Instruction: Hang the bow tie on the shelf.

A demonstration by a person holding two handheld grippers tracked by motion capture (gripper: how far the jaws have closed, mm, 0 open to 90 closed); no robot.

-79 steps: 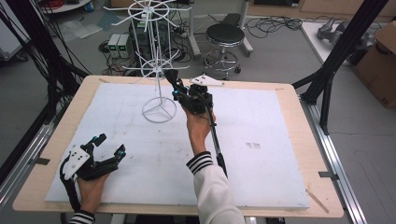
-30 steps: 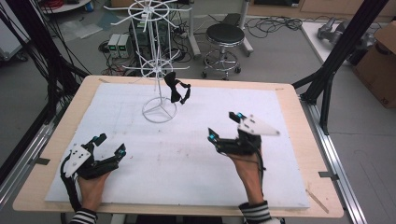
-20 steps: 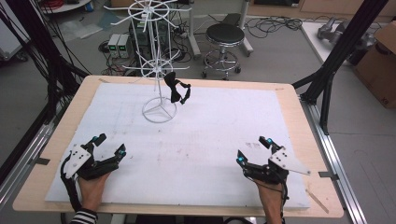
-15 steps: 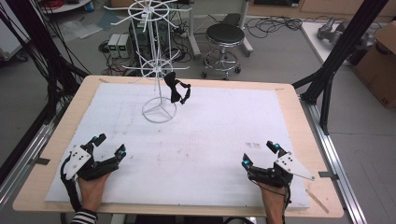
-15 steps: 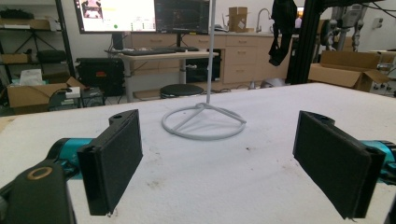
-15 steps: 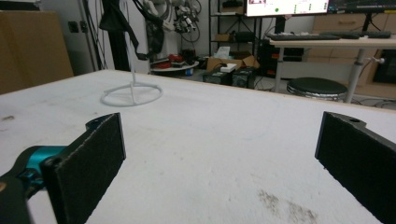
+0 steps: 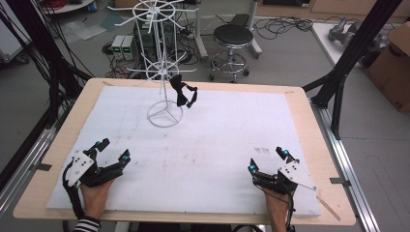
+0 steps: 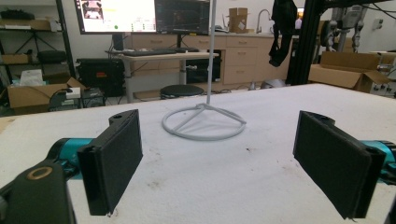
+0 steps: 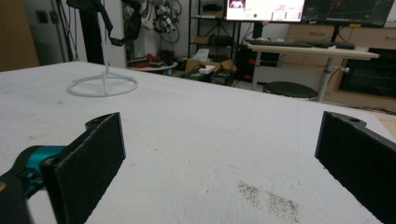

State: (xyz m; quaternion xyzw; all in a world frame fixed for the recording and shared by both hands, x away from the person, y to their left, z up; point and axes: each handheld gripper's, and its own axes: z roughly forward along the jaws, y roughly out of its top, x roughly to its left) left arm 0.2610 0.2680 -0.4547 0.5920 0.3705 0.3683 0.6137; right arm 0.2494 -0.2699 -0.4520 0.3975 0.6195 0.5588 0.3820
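Spanning nearly the whole wooden table (image 7: 309,104), a white mat (image 7: 227,140) carries everything in use. Near the mat's far edge, left of its middle, stands a white wire rack (image 7: 162,63) on a ring-shaped base with three spokes; its thin pole rises to tiers of radiating hooks. A black strap-like item (image 7: 183,93) hangs from a lower hook on the rack's right side, clear of the mat; what it is exactly cannot be told.

At the near left corner of the mat rests the left gripper (image 7: 112,151), held in a hand (image 7: 95,195) with a striped cuff at the wrist. Its jaws are spread wide with nothing between them, and in the left gripper view they frame the rack's base ring farther off. At the near right corner rests the right gripper (image 7: 267,160), held from below by the other hand (image 7: 276,210). Its jaws also stand wide apart and hold nothing. In the right gripper view a small dark smudge (image 9: 271,198) marks the mat between its jaws.
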